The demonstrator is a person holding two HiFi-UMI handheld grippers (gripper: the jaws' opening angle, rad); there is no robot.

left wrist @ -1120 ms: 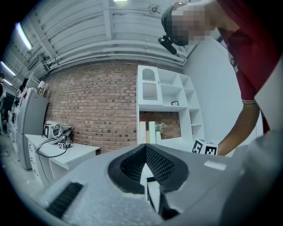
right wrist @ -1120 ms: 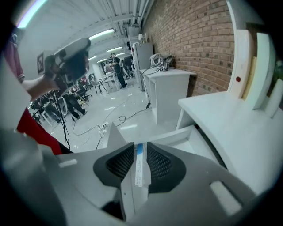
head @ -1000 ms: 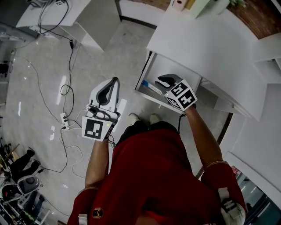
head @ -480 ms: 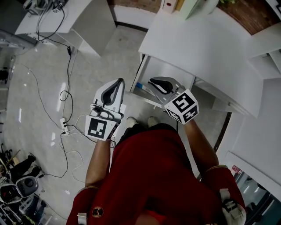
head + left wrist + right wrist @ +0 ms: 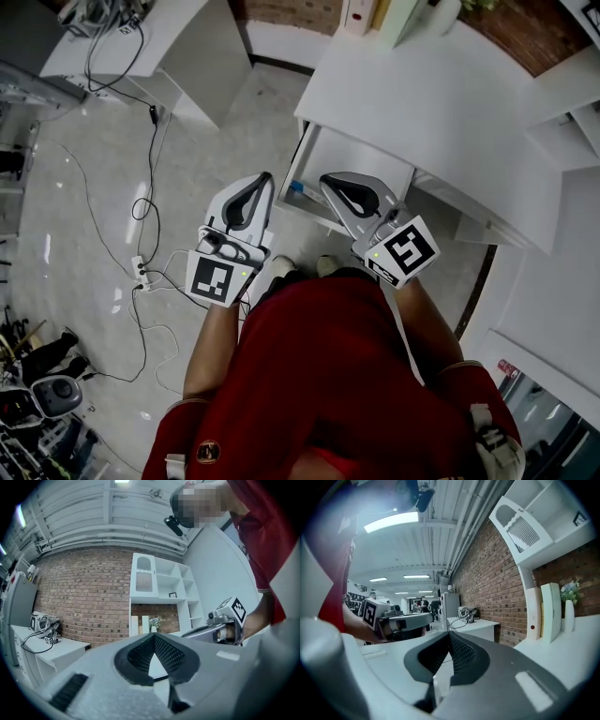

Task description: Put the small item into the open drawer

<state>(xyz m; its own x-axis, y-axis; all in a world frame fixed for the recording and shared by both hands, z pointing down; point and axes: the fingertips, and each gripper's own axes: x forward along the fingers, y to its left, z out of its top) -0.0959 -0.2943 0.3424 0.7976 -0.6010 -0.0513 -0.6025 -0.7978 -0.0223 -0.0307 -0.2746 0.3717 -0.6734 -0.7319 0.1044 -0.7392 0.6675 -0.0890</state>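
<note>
The open drawer [image 5: 349, 150] juts out from under the white desk [image 5: 441, 103] in the head view. A small blue-and-white item [image 5: 296, 186] lies at the drawer's near left corner, partly hidden behind my right gripper. My right gripper [image 5: 330, 181] hangs over the drawer's front edge, shut with nothing between its pads [image 5: 449, 635]. My left gripper [image 5: 263, 182] is beside it, left of the drawer and over the floor, also shut and empty [image 5: 153, 635]. Each gripper shows in the other's view, the right gripper [image 5: 220, 625] and the left gripper [image 5: 401, 620].
Cables and a power strip [image 5: 141, 272] trail over the glossy floor at left. A second white table [image 5: 187, 37] stands at the back left. Books and a vase [image 5: 412, 14] sit at the desk's far edge. White shelving [image 5: 572, 122] stands to the right.
My right gripper has drawn back from inside the drawer toward my body, and its jaws have closed. The left gripper has stayed about where it was.
</note>
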